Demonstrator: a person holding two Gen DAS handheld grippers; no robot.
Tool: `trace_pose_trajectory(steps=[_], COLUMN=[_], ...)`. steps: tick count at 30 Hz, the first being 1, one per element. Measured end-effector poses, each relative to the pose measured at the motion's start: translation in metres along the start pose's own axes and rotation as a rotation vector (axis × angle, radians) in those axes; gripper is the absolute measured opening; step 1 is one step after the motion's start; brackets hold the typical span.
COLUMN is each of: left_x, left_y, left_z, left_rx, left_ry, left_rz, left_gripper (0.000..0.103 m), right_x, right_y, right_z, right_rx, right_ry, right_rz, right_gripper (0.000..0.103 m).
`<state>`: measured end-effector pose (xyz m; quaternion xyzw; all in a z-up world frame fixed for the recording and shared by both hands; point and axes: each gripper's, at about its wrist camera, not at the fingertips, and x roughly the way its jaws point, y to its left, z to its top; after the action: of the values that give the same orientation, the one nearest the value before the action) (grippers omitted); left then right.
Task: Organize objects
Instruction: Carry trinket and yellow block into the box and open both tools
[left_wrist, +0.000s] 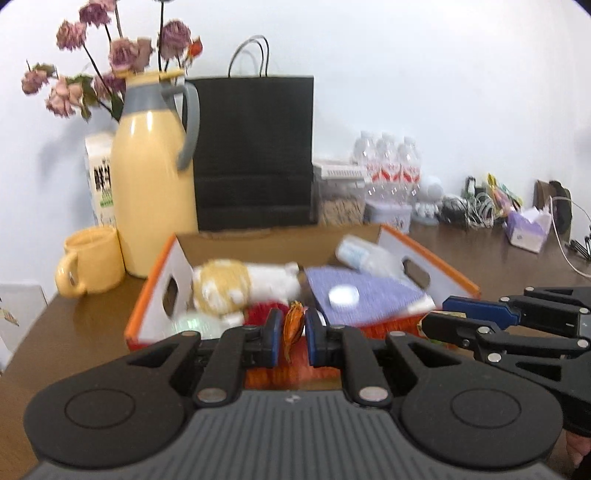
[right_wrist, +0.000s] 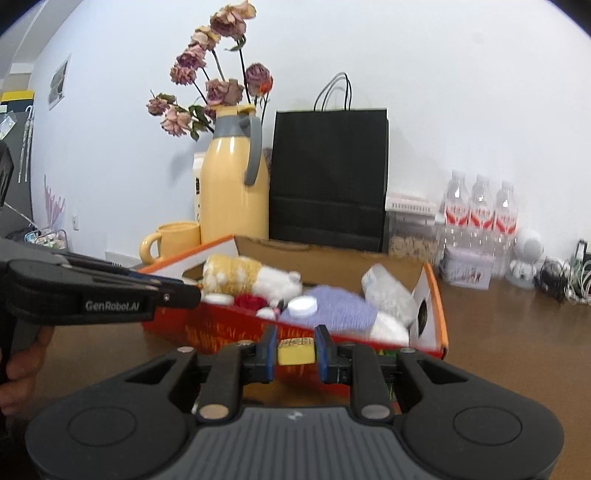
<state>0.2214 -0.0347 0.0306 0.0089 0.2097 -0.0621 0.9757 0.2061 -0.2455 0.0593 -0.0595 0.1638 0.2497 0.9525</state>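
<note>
Two grippers work at one box (left_wrist: 428, 254), an orange-edged carton on the brown surface (left_wrist: 85, 325) already holding a plush toy (left_wrist: 236, 284), a purple cloth (left_wrist: 369, 295), a white cap (left_wrist: 343, 296) and a bottle (left_wrist: 365, 254).

From the left wrist, the left gripper (left_wrist: 293, 338) has its jaws clenched on a thin orange wrapper (left_wrist: 293, 325), just in front of the box's near wall. The crinkly piece is pinched by little, so I judge it could slip out.

From the right wrist, the right gripper (right_wrist: 297, 350) grasps a yellow block (right_wrist: 295, 352), also before the near wall. The grippers sit near each other and could collide over the box.
</note>
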Motion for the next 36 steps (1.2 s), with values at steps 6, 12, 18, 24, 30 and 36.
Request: trace_pose_trajectory(steps=[6,12,18,24,30,36], left_x=[0.014,0.039,0.064,0.067,0.059,0.045], left_y=[0.002,0.009,0.017,0.021,0.021,0.024], left_z=[0.018,0.025,0.021,0.017,0.014,0.011], left_rx=[-0.001,-0.045,-0.068,-0.073,-0.070,-0.085], left_ry=[-0.042,-0.051,-0.018,-0.012,-0.049,-0.110], left_rz=[0.020,0.039,0.039,0.041,0.063,0.103], left_gripper=[0.014,0.014,0.014,0.014,0.021,0.097], right_x=[0.022,0.061,0.092,0.094,0.089,0.075], right_y=[-0.005,-0.017,-0.028,-0.027,-0.024,-0.023], right_z=[0.026,0.039,0.030,0.023,0.019,0.019], right_rx=[-0.019,0.020,0.073,0.068,0.064,0.070], right_ry=[-0.033,-0.028,0.011,0.026,0.032,-0.001], right_rz=[-0.029,-0.060,-0.079,-0.077,-0.078,-0.081], right_gripper=[0.020,0.020,0.020,0.020,0.029,0.095])
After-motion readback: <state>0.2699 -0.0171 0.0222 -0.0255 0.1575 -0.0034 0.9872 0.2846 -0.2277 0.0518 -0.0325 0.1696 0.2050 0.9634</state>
